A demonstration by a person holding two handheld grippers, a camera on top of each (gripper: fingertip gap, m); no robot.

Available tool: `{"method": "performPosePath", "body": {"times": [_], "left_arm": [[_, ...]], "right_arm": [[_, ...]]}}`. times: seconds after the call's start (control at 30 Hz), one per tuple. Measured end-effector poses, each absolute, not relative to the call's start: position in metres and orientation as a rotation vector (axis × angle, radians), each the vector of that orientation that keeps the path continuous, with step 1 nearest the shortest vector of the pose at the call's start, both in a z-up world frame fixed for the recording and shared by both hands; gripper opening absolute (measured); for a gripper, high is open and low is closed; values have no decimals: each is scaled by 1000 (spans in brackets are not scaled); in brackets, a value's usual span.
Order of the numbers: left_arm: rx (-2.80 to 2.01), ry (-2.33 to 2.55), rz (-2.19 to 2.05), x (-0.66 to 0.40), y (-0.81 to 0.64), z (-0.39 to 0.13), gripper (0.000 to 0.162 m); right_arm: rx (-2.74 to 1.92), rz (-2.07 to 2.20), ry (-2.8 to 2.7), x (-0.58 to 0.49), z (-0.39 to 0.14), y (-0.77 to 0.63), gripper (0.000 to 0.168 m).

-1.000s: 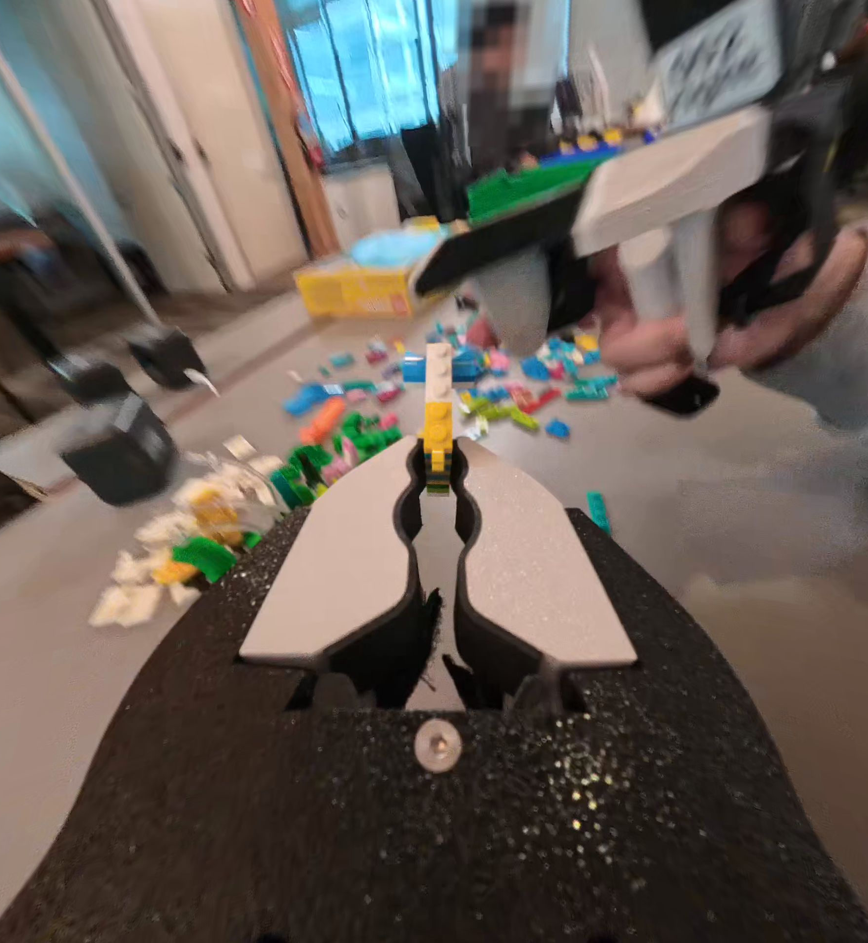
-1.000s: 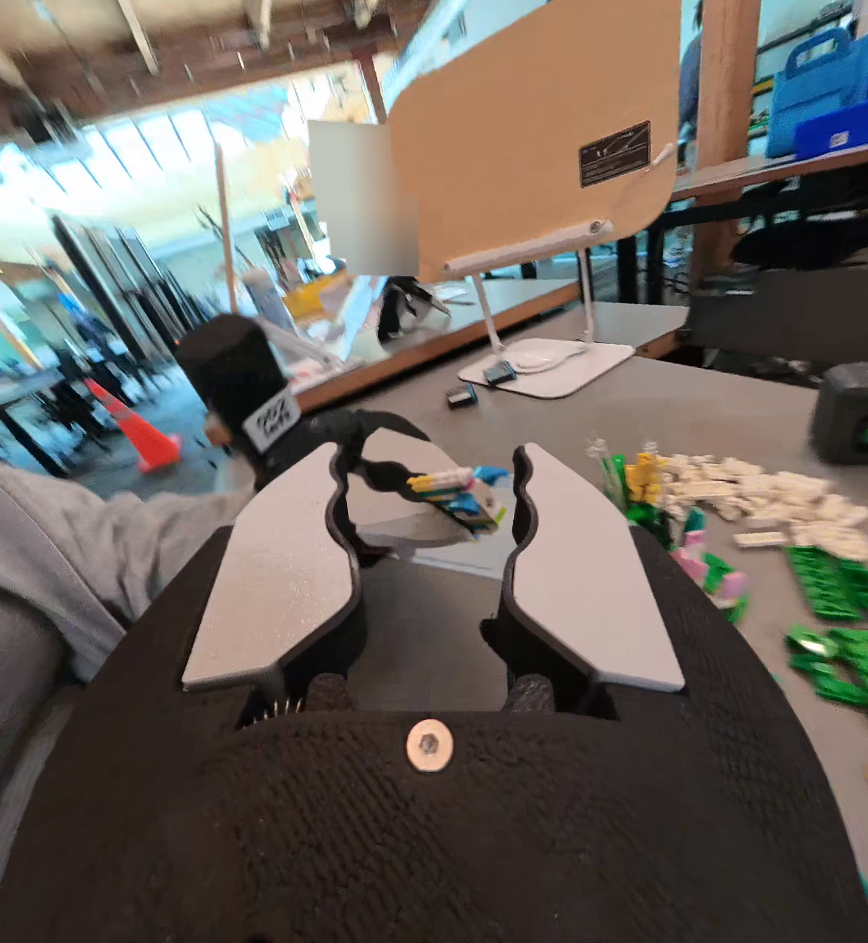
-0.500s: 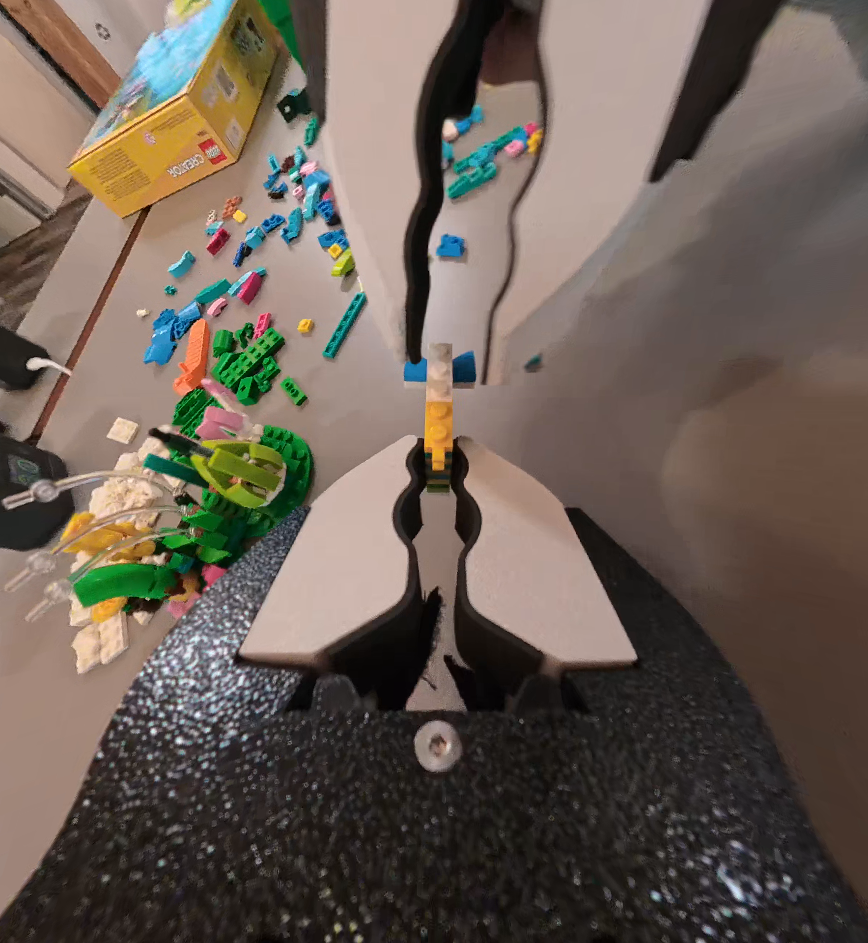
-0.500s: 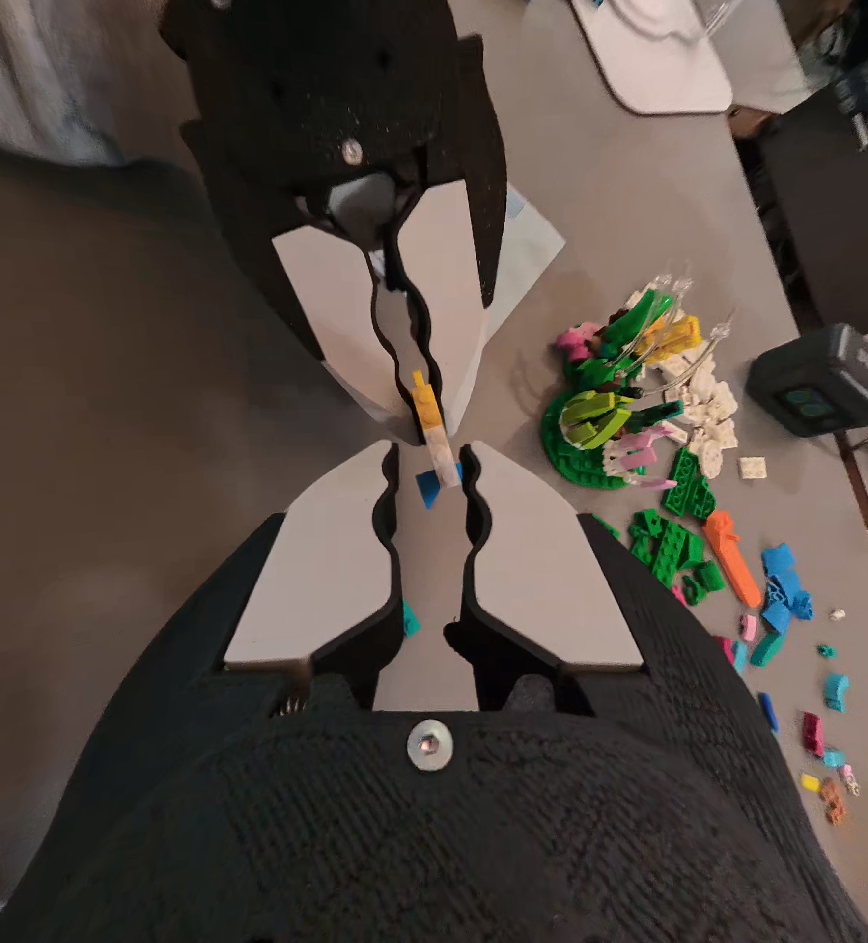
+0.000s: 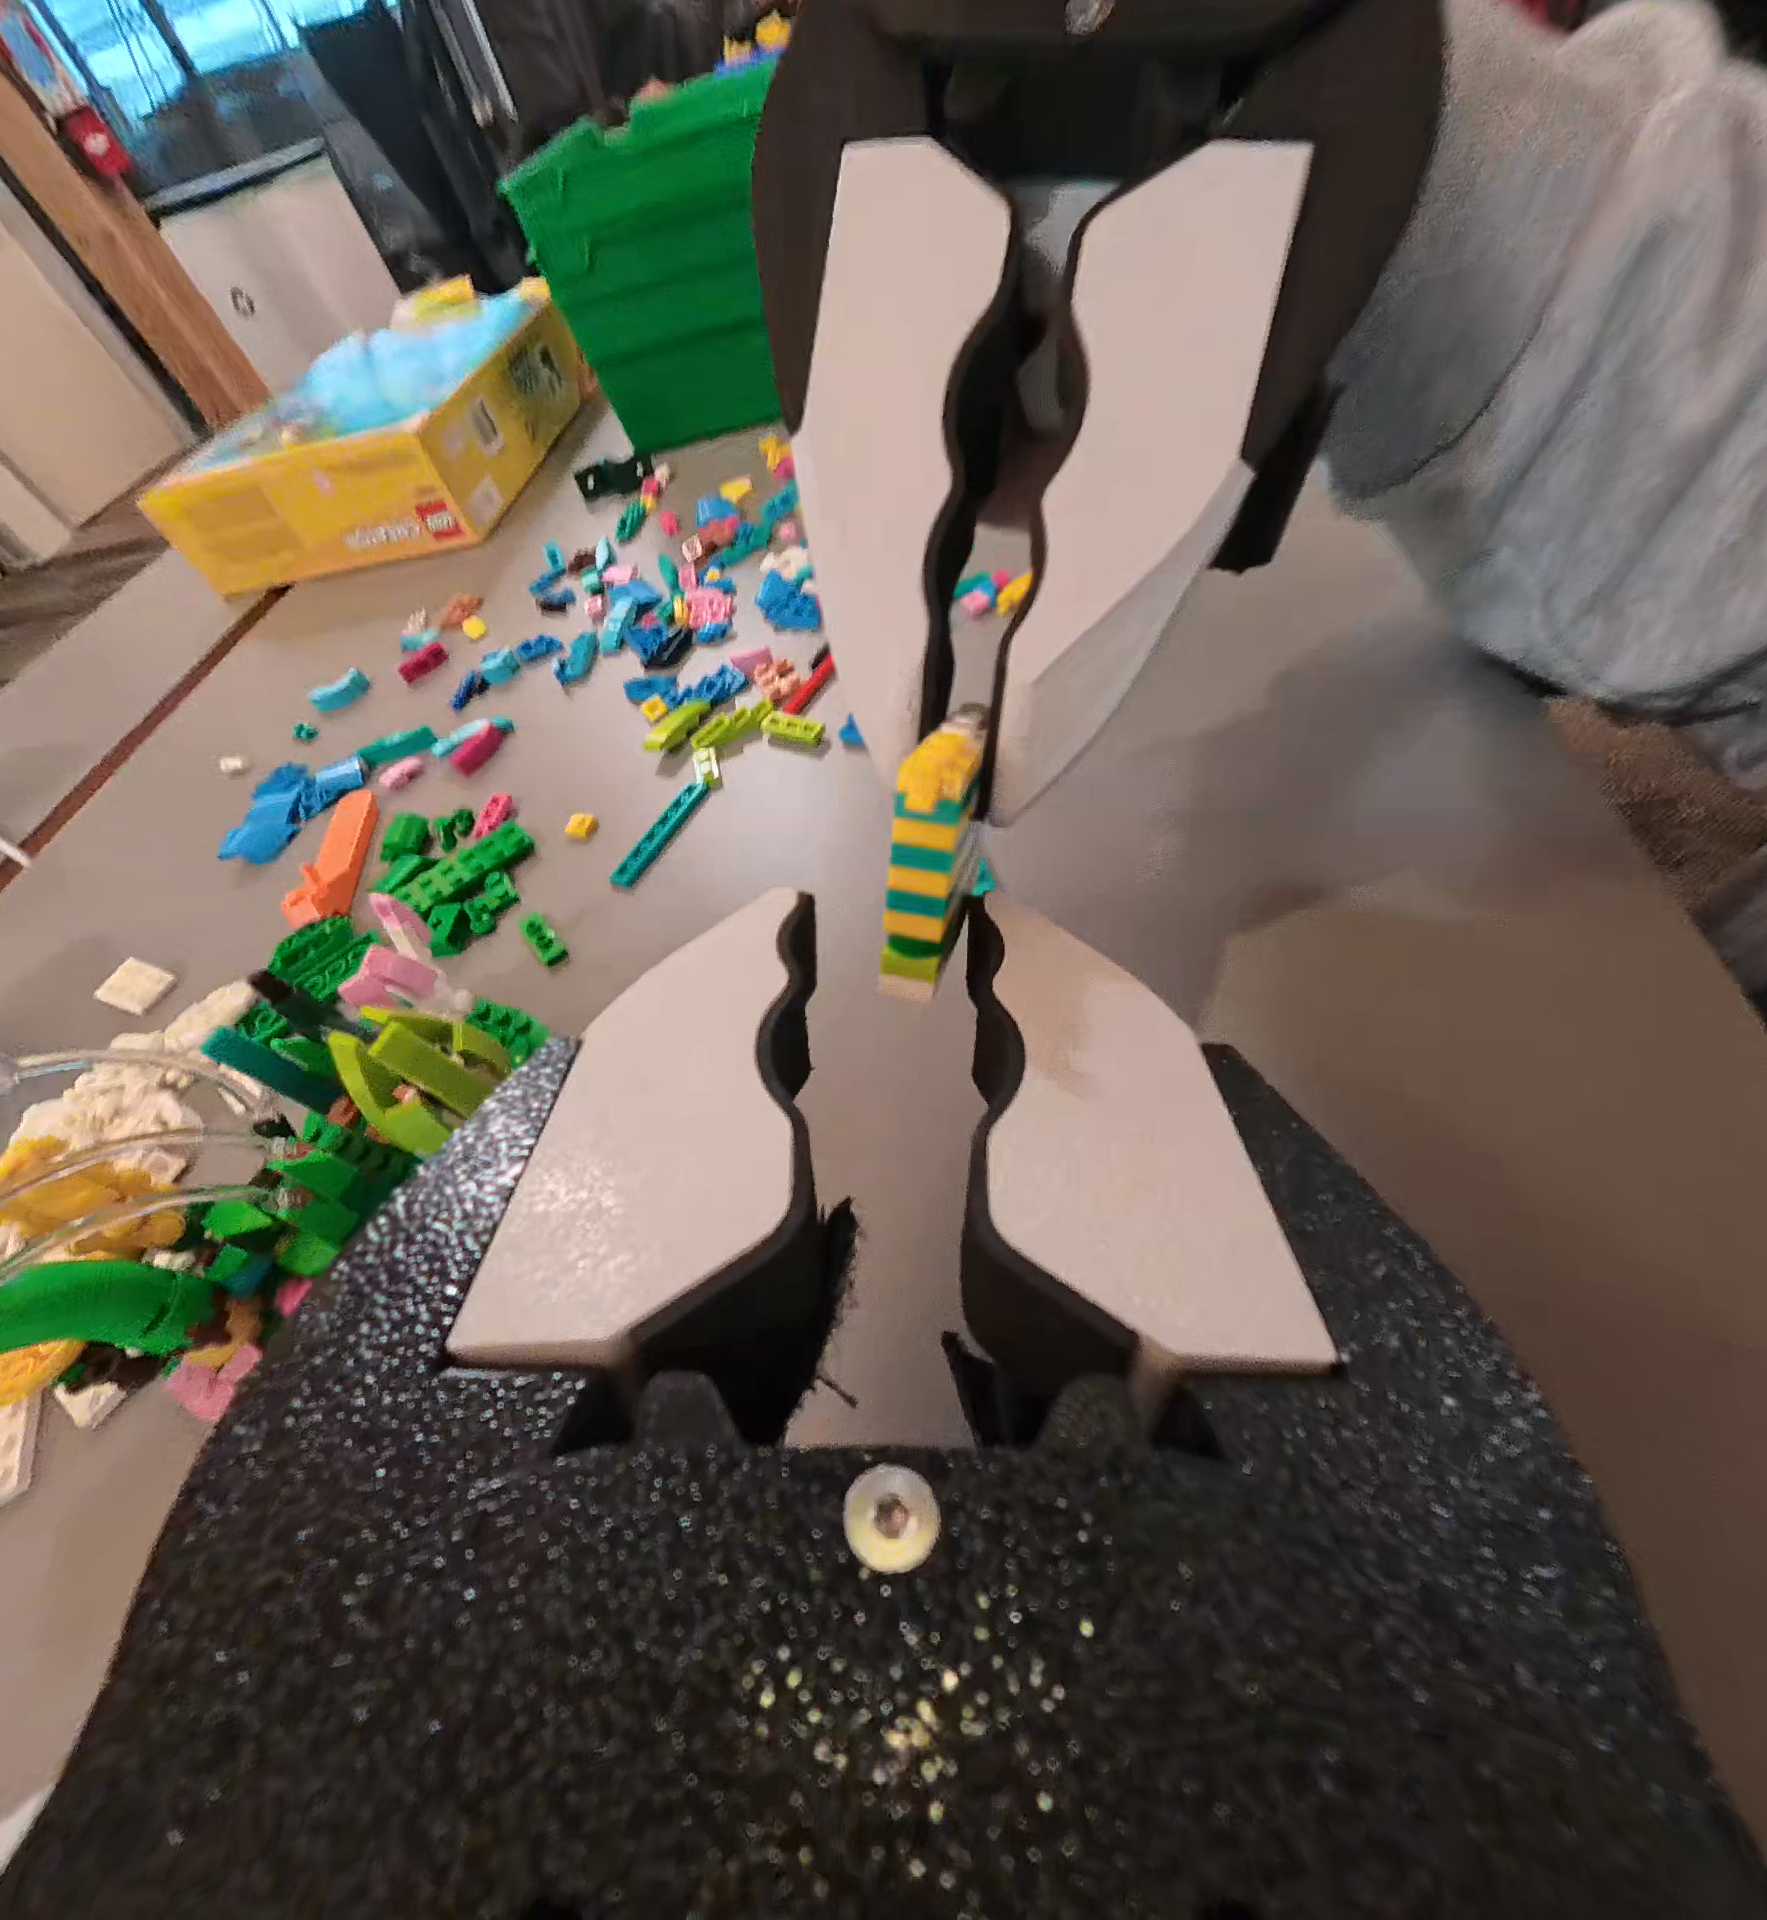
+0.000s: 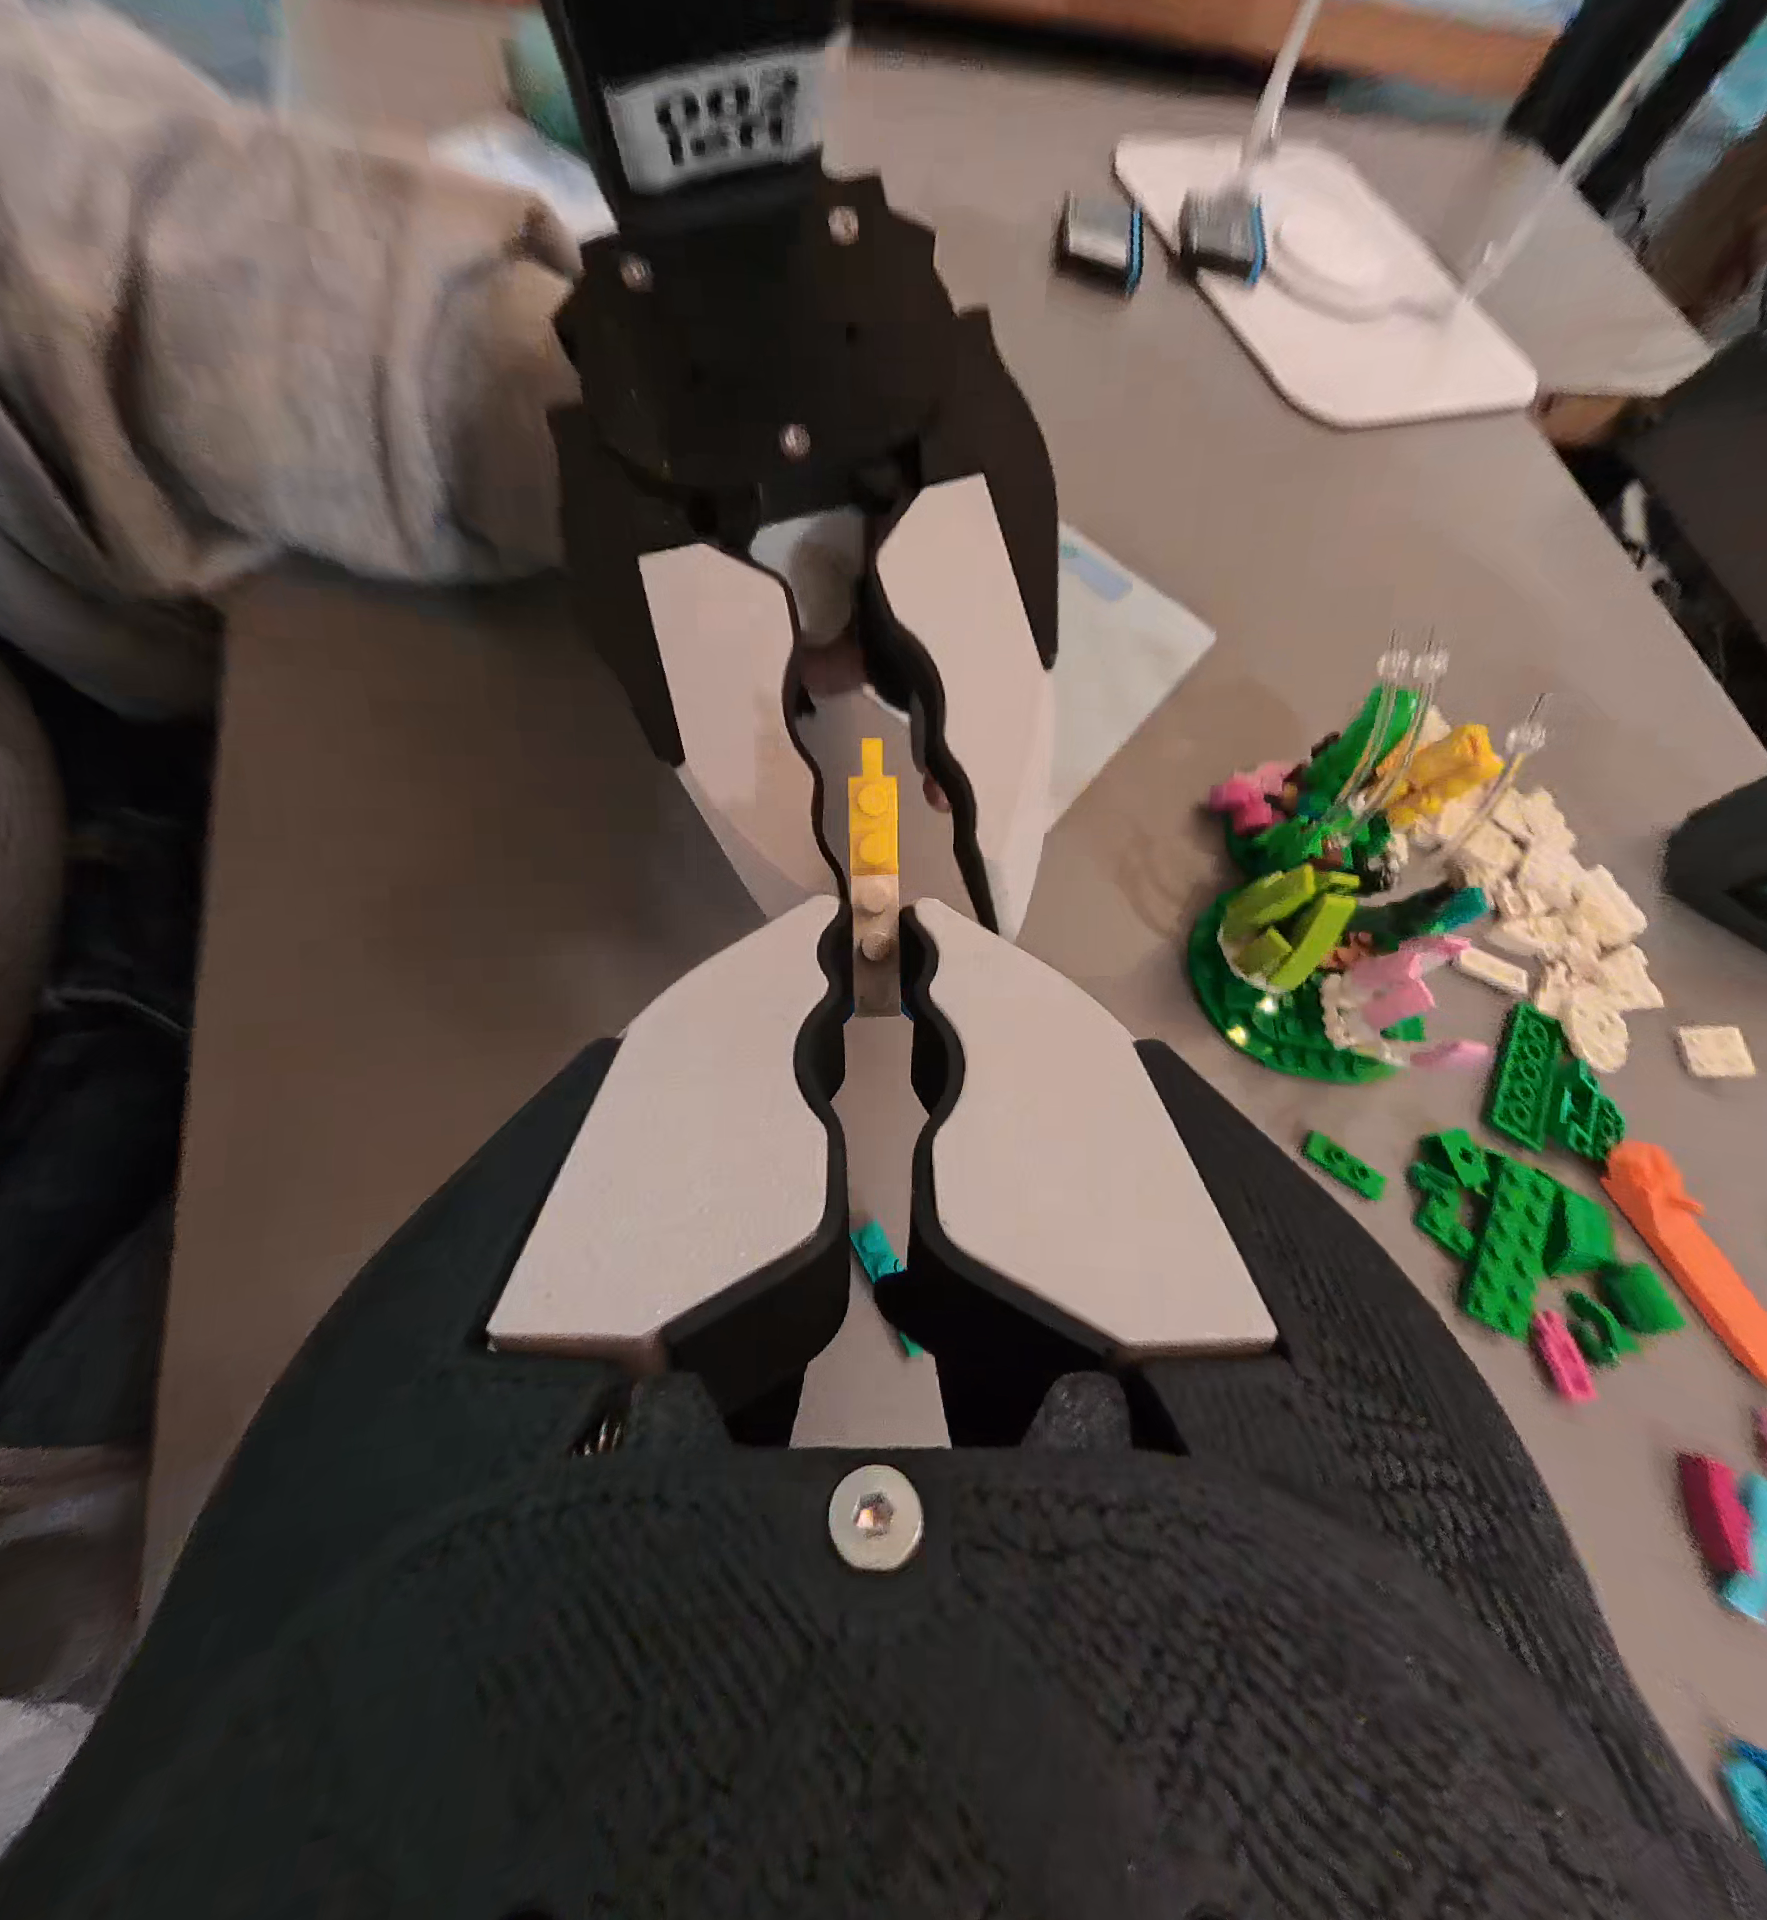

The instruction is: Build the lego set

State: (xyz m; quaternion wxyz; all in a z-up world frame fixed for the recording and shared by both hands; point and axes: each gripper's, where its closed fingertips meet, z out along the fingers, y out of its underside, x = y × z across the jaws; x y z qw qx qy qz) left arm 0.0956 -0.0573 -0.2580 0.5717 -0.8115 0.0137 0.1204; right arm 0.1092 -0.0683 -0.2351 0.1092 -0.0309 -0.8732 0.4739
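A small brick stack [image 5: 926,883], striped yellow and teal with a yellow and white top, hangs in the air above the grey table [image 5: 1378,1039]. In the right wrist view my right gripper [image 6: 874,920] is shut on the stack's white end [image 6: 874,935], with the yellow part [image 6: 874,821] sticking out forward. My left gripper [image 5: 889,914] is open, its fingers standing on either side of the stack's striped end without pinching it. The two grippers face each other tip to tip: the right one [image 5: 967,769] reaches down from above, and the left one [image 6: 900,883] shows opposite.
A flower build on a round green base [image 6: 1305,935] stands beside a pile of white plates [image 6: 1544,914]. Loose coloured bricks [image 5: 650,623], a yellow box [image 5: 359,478] and a green bin [image 5: 650,270] lie beyond. A black device [image 6: 1762,883] and a white stand base [image 6: 1346,270] are at the table's edge. Both grippers' tips are close together, under 4 cm apart. Between my left fingertips and the black device [image 6: 1762,883] there is roughly 30 centimeters.
My left gripper has opened and let go of the stack. My right gripper has closed on the stack's white end. Both grippers stay tip to tip.
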Motion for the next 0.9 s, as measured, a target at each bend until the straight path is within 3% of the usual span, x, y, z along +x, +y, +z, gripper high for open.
{"method": "performPosePath", "body": {"times": [0.3, 0.6, 0.77, 0.9], "left_arm": [[-1713, 57, 89, 117, -55, -230, 10], [-1707, 33, 68, 118, -52, -230, 8], [-1614, -74, 173, 102, -52, -219, 8], [-1511, -165, 311, 99, -46, -210, 8]], "right_arm": [[-60, 1595, -2551, 118, -220, -62, 7], [-88, 1587, -2549, 115, -222, -59, 8], [-231, 1647, -2238, 79, -194, -45, 43], [-388, 1662, -1734, 34, -160, -11, 38]]}}
